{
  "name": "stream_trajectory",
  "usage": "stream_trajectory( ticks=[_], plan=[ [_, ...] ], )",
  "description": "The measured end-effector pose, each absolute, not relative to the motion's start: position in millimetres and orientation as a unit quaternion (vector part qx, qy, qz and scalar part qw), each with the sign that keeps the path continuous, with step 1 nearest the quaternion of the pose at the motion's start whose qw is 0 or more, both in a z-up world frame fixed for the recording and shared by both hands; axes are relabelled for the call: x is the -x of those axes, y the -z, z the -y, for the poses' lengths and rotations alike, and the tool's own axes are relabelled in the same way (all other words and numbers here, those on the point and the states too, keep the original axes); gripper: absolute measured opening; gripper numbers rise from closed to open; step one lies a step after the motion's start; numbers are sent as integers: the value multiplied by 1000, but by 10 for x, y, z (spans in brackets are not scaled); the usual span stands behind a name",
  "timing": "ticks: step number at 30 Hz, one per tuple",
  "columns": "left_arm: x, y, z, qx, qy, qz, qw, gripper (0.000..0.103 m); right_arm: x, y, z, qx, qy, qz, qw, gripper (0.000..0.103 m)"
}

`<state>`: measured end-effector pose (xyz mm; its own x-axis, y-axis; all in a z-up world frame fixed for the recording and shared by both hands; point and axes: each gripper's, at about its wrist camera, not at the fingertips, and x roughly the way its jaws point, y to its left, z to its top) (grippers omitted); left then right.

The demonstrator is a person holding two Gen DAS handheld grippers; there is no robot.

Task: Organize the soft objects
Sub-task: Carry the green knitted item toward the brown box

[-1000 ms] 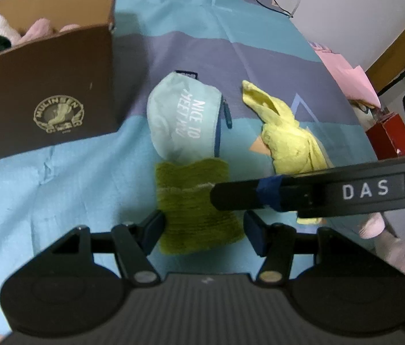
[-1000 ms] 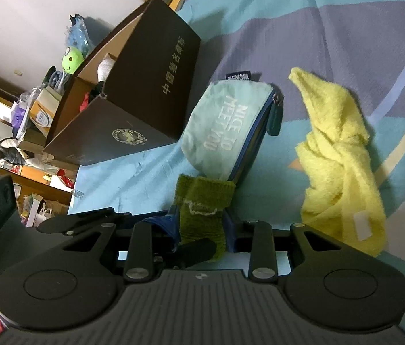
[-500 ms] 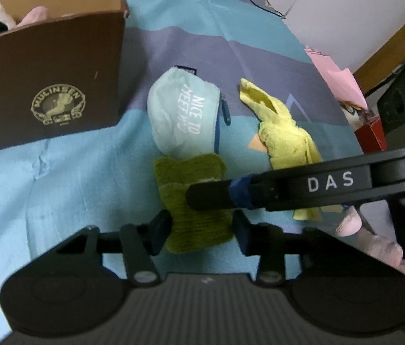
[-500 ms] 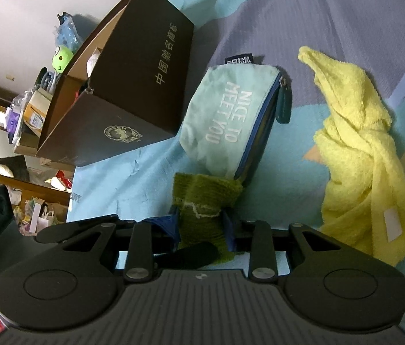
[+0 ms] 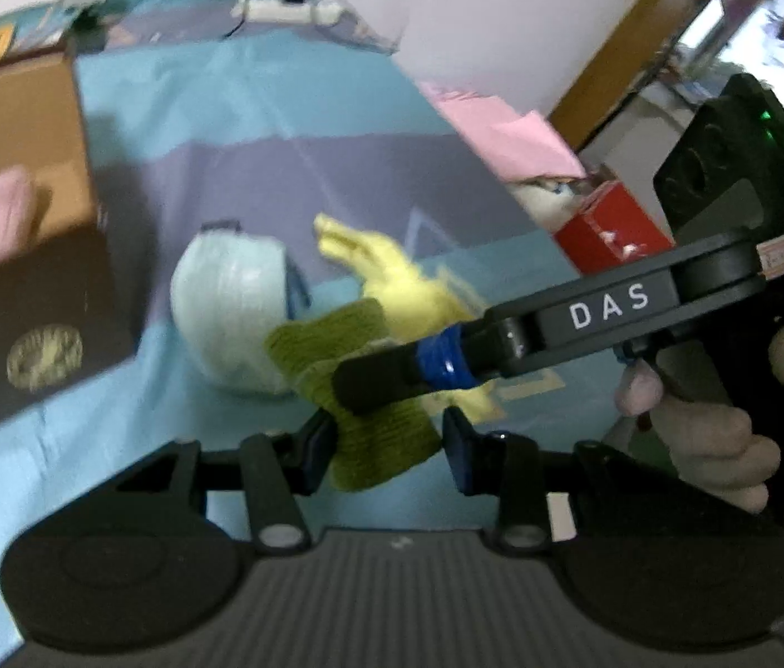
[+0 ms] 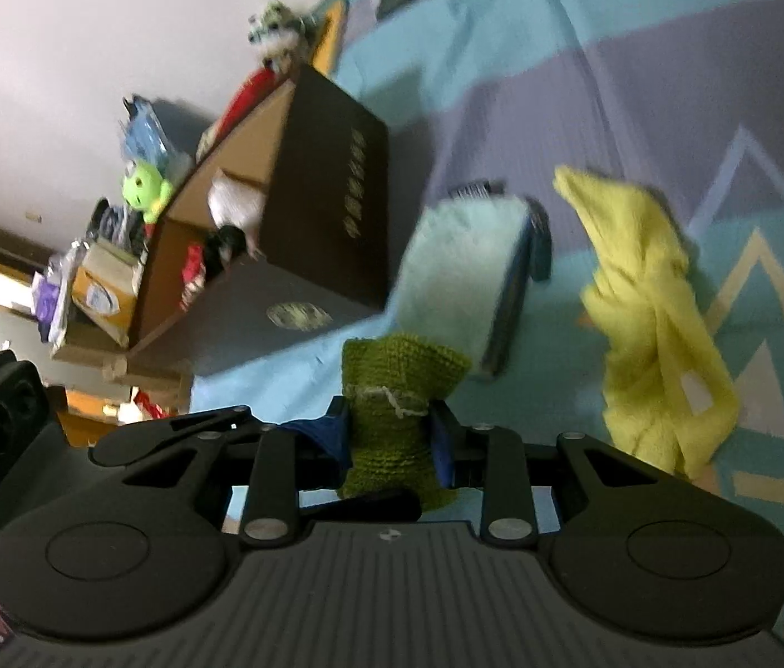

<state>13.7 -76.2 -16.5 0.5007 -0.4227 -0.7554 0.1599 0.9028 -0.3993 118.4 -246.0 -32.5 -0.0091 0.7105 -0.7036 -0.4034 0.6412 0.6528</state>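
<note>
Our right gripper [image 6: 389, 440] is clenched on the green knitted cloth [image 6: 392, 417], its blue pads squeezing the cloth's middle into a waist so the upper part fans out above the fingers. Our left gripper [image 5: 386, 445] stands released, its jaws spread to either side of the same cloth's lower end without clearly pinching it. In the left wrist view the cloth appears held up off the blue bedspread [image 5: 258, 106], just near of the pale blue zip pouch [image 5: 236, 300], with the yellow towel [image 6: 653, 306] lying crumpled to the right. At far left stands the brown cardboard box [image 6: 325, 206], already holding plush toys; we judge it the likely destination. The cloth looks light, limp and a little fuzzy, so it should not slip from the pads, but it will droop and swing from whatever point we hold. A pinch through the bunched middle, as now, seems sound to us; an edge grip would let it unfold and trail. Both views are blurred, so finer detail escapes us.
</note>
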Motion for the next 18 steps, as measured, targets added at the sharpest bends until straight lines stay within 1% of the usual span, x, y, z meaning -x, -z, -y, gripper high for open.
stream_trajectory(
  ticks=[5, 10, 14, 18],
  plan=[
    [-121, -165, 619, 127, 192, -429, 874, 35, -1214, -24, 2309, -145, -421, -534, 719, 13],
    [-103, -535, 267, 124, 182, -373, 901, 35, -1274, -304, 1920, -146, -457, -480, 734, 13],
    [-67, -718, -111, 126, 151, -343, 919, 35, -1282, -391, 1473, -135, -488, -452, 735, 13],
    [17, -759, -521, 133, 107, -327, 929, 35, -1263, -361, 1021, -121, -511, -443, 726, 13]
  ],
)
